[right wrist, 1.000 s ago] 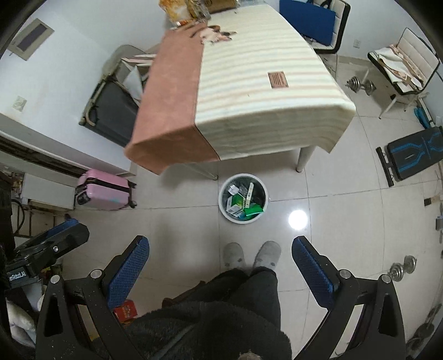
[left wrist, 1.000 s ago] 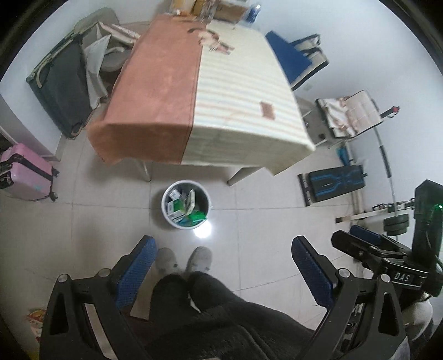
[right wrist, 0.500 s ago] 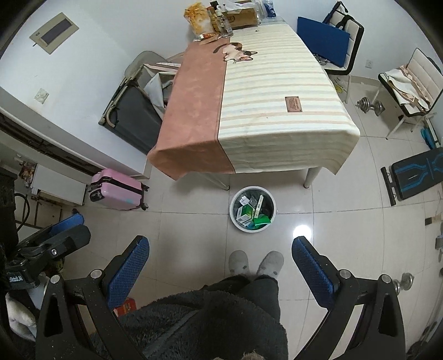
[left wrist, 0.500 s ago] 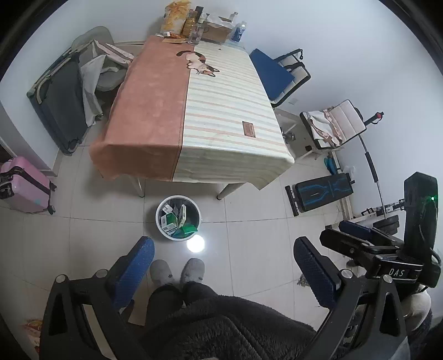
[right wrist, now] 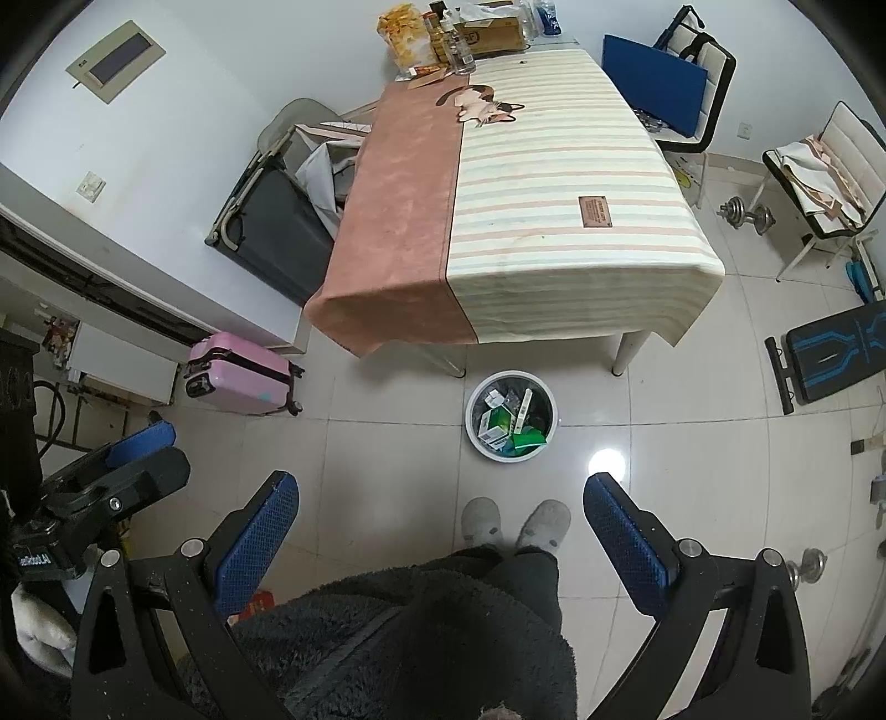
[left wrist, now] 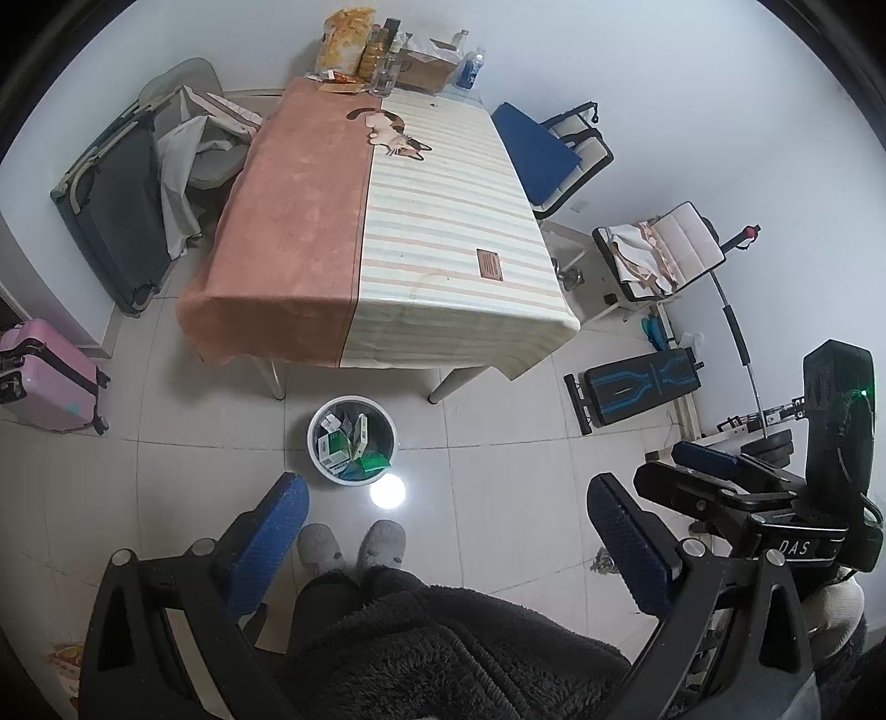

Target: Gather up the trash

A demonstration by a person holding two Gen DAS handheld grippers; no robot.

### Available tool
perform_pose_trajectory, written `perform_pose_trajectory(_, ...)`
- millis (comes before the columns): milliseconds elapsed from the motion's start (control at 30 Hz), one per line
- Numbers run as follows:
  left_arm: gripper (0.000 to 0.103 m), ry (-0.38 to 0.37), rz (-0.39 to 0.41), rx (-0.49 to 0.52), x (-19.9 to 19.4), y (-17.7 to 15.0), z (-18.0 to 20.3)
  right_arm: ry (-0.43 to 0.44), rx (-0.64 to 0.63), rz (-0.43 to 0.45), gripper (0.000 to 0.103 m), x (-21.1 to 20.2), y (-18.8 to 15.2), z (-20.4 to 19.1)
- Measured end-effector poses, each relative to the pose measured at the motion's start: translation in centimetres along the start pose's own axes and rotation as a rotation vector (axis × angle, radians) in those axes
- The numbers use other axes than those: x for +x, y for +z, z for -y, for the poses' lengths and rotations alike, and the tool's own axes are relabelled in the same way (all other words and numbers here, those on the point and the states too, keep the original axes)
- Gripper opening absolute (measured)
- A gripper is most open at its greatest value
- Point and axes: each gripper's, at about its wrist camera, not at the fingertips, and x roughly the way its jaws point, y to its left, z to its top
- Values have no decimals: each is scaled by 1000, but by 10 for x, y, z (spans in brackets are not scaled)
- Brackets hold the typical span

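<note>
A white round trash bin point(left wrist: 353, 440) stands on the tiled floor in front of the table, holding green and white boxes and wrappers; it also shows in the right wrist view point(right wrist: 511, 415). My left gripper point(left wrist: 448, 531) is open and empty, held high above the floor near my slippers. My right gripper point(right wrist: 437, 526) is open and empty at the same height. Each gripper shows at the edge of the other's view. The table point(left wrist: 382, 221) has a pink and striped cloth with a cat picture.
Snack bags, bottles and a cardboard box point(right wrist: 487, 30) crowd the table's far end. A pink suitcase point(right wrist: 243, 374), a folded dark cot point(left wrist: 116, 205), blue chairs point(left wrist: 548, 155), a weight bench point(right wrist: 830, 354) and dumbbells point(right wrist: 745, 213) ring the table.
Both grippers have risen and pulled back from the table, so the table and bin look smaller and the table's far end has come into view. Both stay open.
</note>
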Motion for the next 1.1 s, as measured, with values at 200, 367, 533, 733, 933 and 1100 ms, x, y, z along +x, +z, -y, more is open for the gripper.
perform_pose_trajectory(200, 103, -1, -3, -1, 0, 1, 1, 3, 2, -4, 103, 0, 1, -1)
perform_pose_trajectory(367, 103, -2, -6, -7, 0, 1, 6, 4, 2, -6, 103, -1, 2, -2)
perform_pose_trajectory(533, 103, -1, -5, -11, 1, 1, 8, 5, 5, -7, 103, -3, 4, -2)
perform_pose_trajectory(733, 103, -3, -3, -16, 2, 2, 10, 4, 1, -7, 103, -4, 6, -2)
perform_pose_trajectory(933, 103, -3, -3, -19, 3, 2, 12, 2, -2, -11, 103, -5, 8, 0)
perform_pose_trajectory(1100, 103, -2, -3, -22, 3, 2, 12, 0, -5, -10, 103, -5, 8, 1)
